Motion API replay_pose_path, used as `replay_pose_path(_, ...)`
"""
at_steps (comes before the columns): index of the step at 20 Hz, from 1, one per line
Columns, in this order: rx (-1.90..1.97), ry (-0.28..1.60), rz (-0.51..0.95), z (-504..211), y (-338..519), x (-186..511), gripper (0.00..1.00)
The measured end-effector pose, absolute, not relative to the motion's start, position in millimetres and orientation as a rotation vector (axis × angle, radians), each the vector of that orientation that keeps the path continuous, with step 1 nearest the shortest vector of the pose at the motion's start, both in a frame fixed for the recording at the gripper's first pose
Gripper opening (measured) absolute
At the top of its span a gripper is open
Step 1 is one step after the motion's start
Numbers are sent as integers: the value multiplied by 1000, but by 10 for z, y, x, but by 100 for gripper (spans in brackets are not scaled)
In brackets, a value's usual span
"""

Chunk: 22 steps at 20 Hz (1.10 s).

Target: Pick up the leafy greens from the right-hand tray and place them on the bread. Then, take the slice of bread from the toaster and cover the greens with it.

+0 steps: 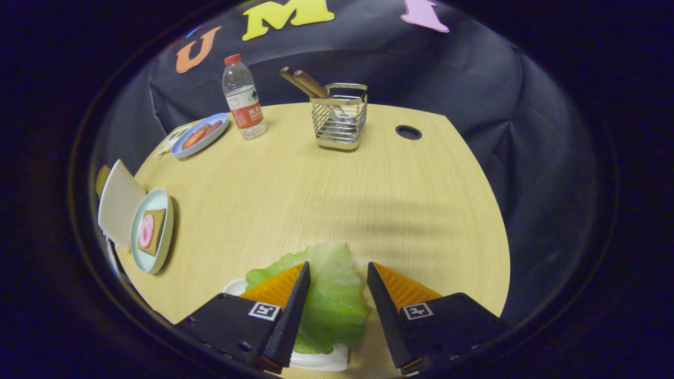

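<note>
worktop (295, 200): pale wood grain, smooth and matt
leafy greens (331, 295): crinkled, veined leaf with a faint sheen, between the spread tongs (337, 269)
tray (321, 360): white, glossy
wire caddy (339, 123): shiny metal, holding wooden handles
bottle (243, 97): clear plastic, paper-like label
plate (152, 231): pale, glazed, under the bread (152, 230)
wall: matt cloth

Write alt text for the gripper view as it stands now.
The gripper is open, its fingers straddling a green lettuce leaf on a small white tray. Beyond, on the round wooden table, sit a pale blue plate of bread, a wire basket and a plastic bottle.
</note>
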State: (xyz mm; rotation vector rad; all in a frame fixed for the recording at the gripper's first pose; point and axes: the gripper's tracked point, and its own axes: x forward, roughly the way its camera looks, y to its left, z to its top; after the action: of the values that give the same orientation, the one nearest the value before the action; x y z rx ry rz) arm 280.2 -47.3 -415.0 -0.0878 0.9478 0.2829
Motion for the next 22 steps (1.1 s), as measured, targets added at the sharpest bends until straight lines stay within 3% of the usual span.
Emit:
replay_pose_path(1,-85,962,291,-4173,-458,2796,70)
replay_pose_path(5,-82,958,243,-4176,-474,2827,14)
replay_pose_path(7,-83,935,243,-4103,-454,2792,4)
replay_pose_path(15,-70,800,266,-3416,-113,2464,0)
replay_pose_path(22,2,759,364,-2861,936,1958,0)
